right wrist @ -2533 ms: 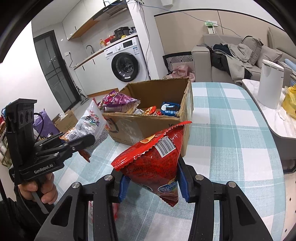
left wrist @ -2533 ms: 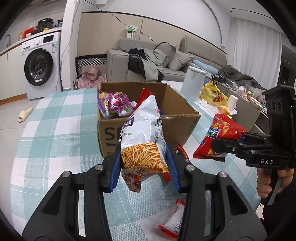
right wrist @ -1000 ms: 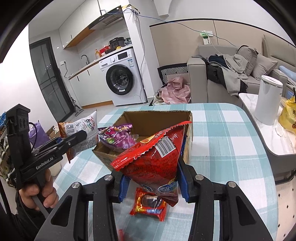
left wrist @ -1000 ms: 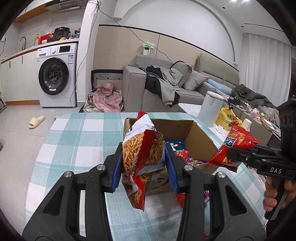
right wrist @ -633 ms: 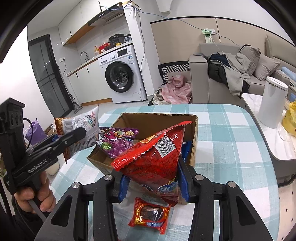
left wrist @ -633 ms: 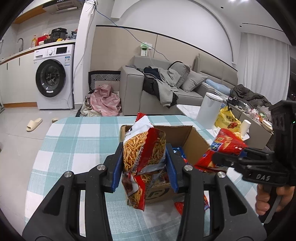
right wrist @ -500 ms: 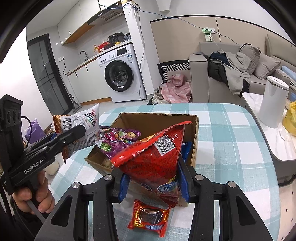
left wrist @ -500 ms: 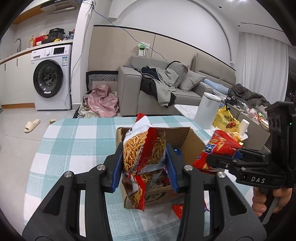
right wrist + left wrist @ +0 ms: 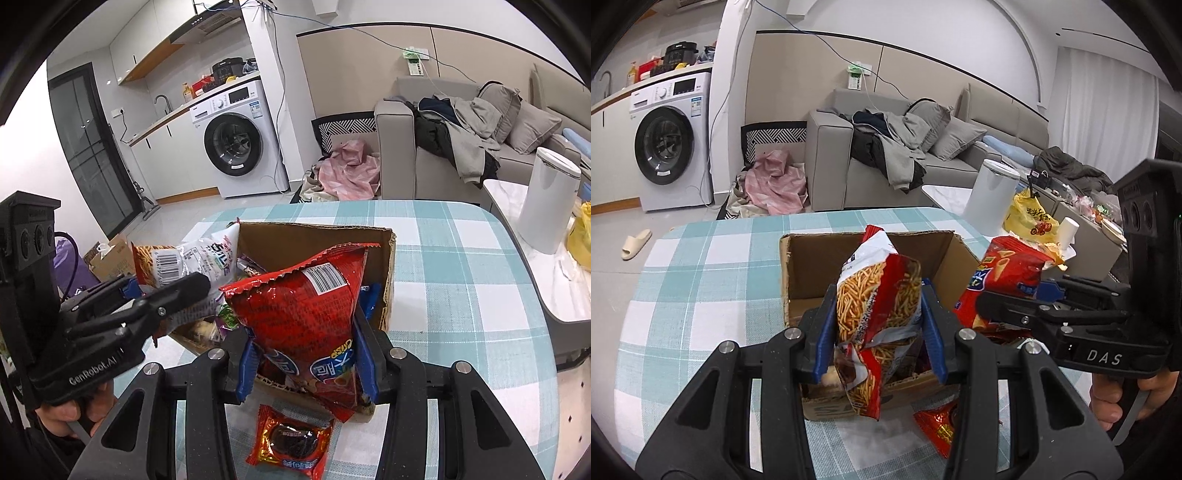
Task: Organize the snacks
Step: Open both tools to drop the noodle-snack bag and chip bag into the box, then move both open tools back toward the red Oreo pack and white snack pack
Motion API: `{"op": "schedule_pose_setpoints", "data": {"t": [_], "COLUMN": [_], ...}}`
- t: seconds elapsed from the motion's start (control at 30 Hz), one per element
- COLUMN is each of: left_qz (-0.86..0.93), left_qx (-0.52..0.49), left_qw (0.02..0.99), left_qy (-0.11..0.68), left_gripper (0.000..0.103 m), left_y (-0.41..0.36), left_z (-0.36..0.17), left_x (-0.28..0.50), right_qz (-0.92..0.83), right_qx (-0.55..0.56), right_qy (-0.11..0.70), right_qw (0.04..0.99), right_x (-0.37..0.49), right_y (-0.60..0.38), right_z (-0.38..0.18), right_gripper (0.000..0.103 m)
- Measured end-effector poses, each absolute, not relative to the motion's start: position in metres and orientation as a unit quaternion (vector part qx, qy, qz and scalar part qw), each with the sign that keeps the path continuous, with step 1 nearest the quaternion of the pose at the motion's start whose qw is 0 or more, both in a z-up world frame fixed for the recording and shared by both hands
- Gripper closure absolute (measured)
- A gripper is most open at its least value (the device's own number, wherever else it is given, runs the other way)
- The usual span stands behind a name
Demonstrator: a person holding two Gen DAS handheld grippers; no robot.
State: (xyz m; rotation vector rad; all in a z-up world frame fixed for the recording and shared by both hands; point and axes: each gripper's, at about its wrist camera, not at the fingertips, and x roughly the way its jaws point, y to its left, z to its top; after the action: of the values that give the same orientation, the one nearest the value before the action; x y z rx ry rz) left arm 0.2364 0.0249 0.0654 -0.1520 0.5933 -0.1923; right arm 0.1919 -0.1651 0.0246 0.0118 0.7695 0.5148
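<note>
My left gripper (image 9: 877,328) is shut on a bag of potato sticks (image 9: 877,299) and holds it upright over the open cardboard box (image 9: 812,258). My right gripper (image 9: 306,354) is shut on a red crisp bag (image 9: 310,314), hanging over the box's near edge (image 9: 388,280). In the left wrist view the right gripper (image 9: 1015,306) with its red bag (image 9: 1001,269) comes in from the right. The right wrist view has the left gripper (image 9: 173,288) and its bag (image 9: 192,258) at the left, above the box. Other snack packets lie inside the box, mostly hidden.
A small red packet with a dark biscuit (image 9: 290,441) lies on the checked tablecloth (image 9: 461,295) in front of the box. A white bin (image 9: 546,199) and a yellow bag (image 9: 1030,218) stand to the right beyond the table. A hand (image 9: 1123,395) holds the right gripper's handle.
Both grippers have come nearer the box with their bags still held. The left bag now hangs over the box's inside, and the two grippers stand closer together.
</note>
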Motion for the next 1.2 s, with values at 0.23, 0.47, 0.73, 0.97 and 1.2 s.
{"op": "schedule_pose_setpoints", "data": {"t": [0.23,0.47,0.73,0.97,1.2], "left_qz": [-0.093,-0.089,-0.083,-0.08,-0.073], "left_qx": [-0.067,-0.056,-0.067,-0.05,-0.046], "left_qw": [0.947,0.948,0.942,0.943,0.953], "left_qy": [0.3,0.301,0.319,0.318,0.29], "left_gripper": [0.064,0.064,0.064,0.062,0.021], "left_y": [0.022,0.021,0.028,0.028,0.029], "left_z": [0.058,0.05,0.038,0.04,0.058], "left_x": [0.254,0.264,0.28,0.268,0.235], "right_qz": [0.246,0.245,0.245,0.253,0.246], "right_qx": [0.002,0.0,-0.006,-0.021,-0.021], "right_qy": [0.381,0.394,0.401,0.375,0.354], "right_qw": [0.891,0.886,0.883,0.892,0.902], "right_x": [0.207,0.222,0.231,0.216,0.198], "right_y": [-0.161,-0.156,-0.154,-0.16,-0.173], "right_z": [0.02,0.011,0.006,0.017,0.029], "right_gripper": [0.058,0.058,0.054,0.033,0.017]}}
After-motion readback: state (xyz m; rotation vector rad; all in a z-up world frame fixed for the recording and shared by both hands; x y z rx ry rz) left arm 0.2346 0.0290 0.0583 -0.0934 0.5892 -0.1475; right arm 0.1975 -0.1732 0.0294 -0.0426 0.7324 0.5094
